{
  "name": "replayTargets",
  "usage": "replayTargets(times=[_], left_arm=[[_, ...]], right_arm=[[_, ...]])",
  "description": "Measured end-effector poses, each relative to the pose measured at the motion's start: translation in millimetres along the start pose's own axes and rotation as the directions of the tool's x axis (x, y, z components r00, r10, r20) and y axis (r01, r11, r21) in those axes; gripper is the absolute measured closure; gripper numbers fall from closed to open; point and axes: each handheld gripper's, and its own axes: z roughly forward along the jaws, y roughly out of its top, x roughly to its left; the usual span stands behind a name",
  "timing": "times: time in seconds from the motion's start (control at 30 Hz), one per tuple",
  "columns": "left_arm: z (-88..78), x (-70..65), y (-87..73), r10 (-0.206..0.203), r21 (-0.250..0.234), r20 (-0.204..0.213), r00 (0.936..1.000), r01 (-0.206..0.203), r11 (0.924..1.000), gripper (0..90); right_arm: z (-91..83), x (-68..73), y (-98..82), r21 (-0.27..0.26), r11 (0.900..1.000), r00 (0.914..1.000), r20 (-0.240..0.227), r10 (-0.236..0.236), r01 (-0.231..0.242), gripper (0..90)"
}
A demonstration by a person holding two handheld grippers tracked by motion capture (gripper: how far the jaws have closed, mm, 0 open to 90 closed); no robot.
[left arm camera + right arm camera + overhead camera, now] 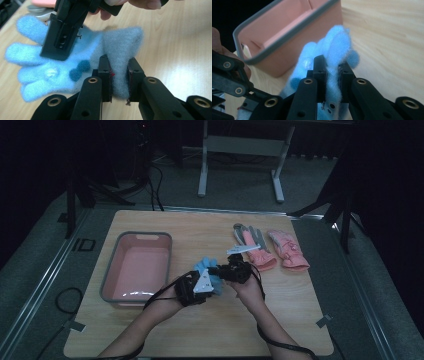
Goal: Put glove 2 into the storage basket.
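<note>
Above the wooden table [210, 330], from the high view: one fuzzy blue glove [206, 266] held clear of the surface between two hand-held grippers, left gripper [192, 287] at the cuff end, right gripper [235, 269] at the finger end. Pink bin [112, 270] just to the left of the pair, nearer the left hand; likely destination, so the coming move probably runs leftward, with the glove's long axis lying roughly across the line to the bin. Two more gloves lying flat at the far right: one grey-and-pink glove [255, 247] and one pink glove [289, 251], side by side, well apart from the bin. Count: three gloves, one bin, two grippers.

From the left gripper view: jaws drawn narrow, pinching the glove's cuff [120, 75], the glove's four fingers and thumb fanning away to the left, two dark-blue pompoms [78, 70] on its back. Other gripper reaching down onto the glove near the finger roots.

From the right gripper view: jaws likewise narrow, clamped on a fold of blue fleece [332, 72]. Bin's grey rim [284, 32] just beyond and to the left, its hollow open and bare.
</note>
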Motion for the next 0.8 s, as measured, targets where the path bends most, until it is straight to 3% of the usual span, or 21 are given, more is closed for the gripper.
replayTargets(times=[0.13,0.33,0.43,0.67,0.8], left_arm=[[-14.2,8.1,-4.8,0.002,0.002,-0.033,0.9994,-0.002,1.0,78.5],[-32.2,18.7,-15.3,-0.002,0.009,-0.066,0.9978,0.003,1.0,78.4],[-38.4,20.4,-24.3,0.032,0.015,-0.092,0.9953,-0.03,0.9994,78.4],[-50.0,29.6,-36.3,0.002,0.039,-0.092,0.9957,0.001,0.9992,78.4],[-60.2,37.5,-45.2,-0.034,0.036,-0.079,0.9963,0.037,0.9987,78.4]], right_arm=[[7.4,9.0,18.0,-0.005,1.0,0.9996,-0.01,-0.025,0.025,81.1],[19.4,17.5,35.1,-0.014,1.0,0.9991,-0.034,-0.026,0.026,81.1],[27.5,22.5,41.3,-0.018,1.0,0.9985,-0.049,-0.023,0.022,81.0],[46.4,34.0,52.1,-0.007,1.0,0.9975,-0.066,-0.027,0.027,81.0],[55.1,41.0,59.9,0.002,0.999,0.9963,-0.073,-0.046,0.047,81.0]])
